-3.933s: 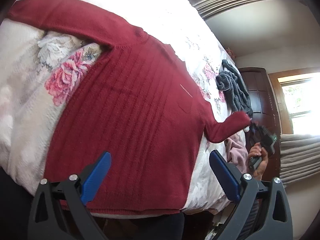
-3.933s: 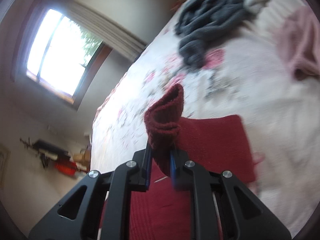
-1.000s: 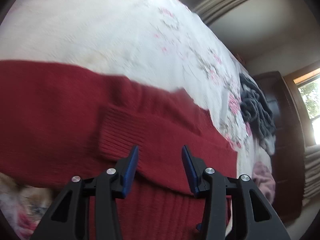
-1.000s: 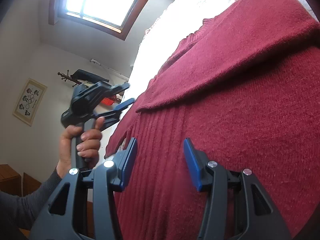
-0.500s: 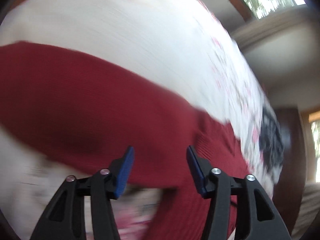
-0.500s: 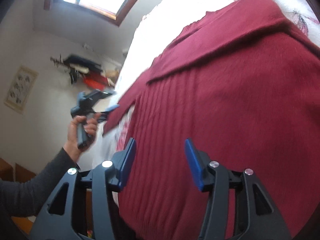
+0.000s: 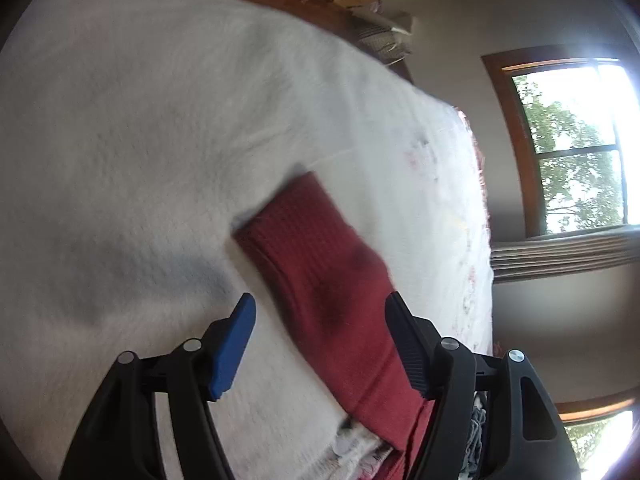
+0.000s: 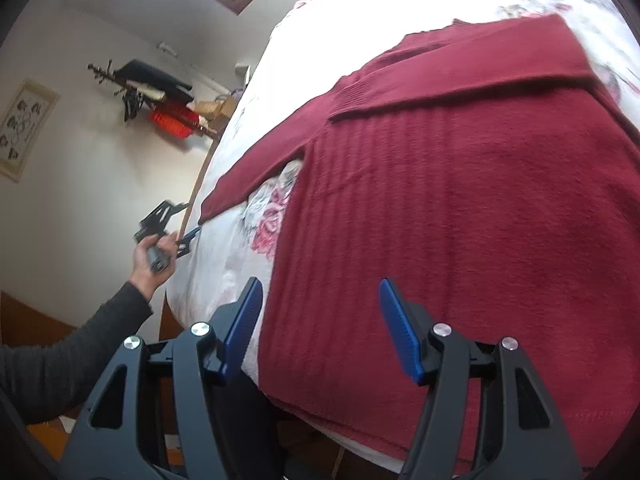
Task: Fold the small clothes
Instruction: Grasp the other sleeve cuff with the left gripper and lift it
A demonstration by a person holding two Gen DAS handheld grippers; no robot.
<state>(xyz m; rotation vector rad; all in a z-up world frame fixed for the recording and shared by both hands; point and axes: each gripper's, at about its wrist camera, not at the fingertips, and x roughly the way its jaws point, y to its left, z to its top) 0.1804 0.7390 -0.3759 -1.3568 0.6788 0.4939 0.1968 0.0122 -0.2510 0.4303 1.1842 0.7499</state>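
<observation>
A dark red knit sweater (image 8: 460, 208) lies spread flat on the bed. One sleeve is folded across its chest, the other sleeve (image 8: 256, 172) stretches out to the left. My right gripper (image 8: 320, 324) hovers open above the sweater's lower hem edge, nothing between its fingers. In the left wrist view, the outstretched sleeve (image 7: 320, 264) with its ribbed cuff lies on the white bedspread, and my left gripper (image 7: 320, 332) stands open just short of it. The right wrist view also shows the left gripper (image 8: 176, 228), held by a hand beside the sleeve's end.
The bed has a white floral bedspread (image 8: 264, 224), its near edge below the sweater hem. A wall shelf with clutter (image 8: 160, 96) and a framed picture (image 8: 24, 128) are on the left wall. A window (image 7: 572, 148) sits beyond the bed.
My left gripper swung out left from over the sweater body to the end of the outstretched sleeve. My right gripper drew back slightly toward the hem. Both stayed open.
</observation>
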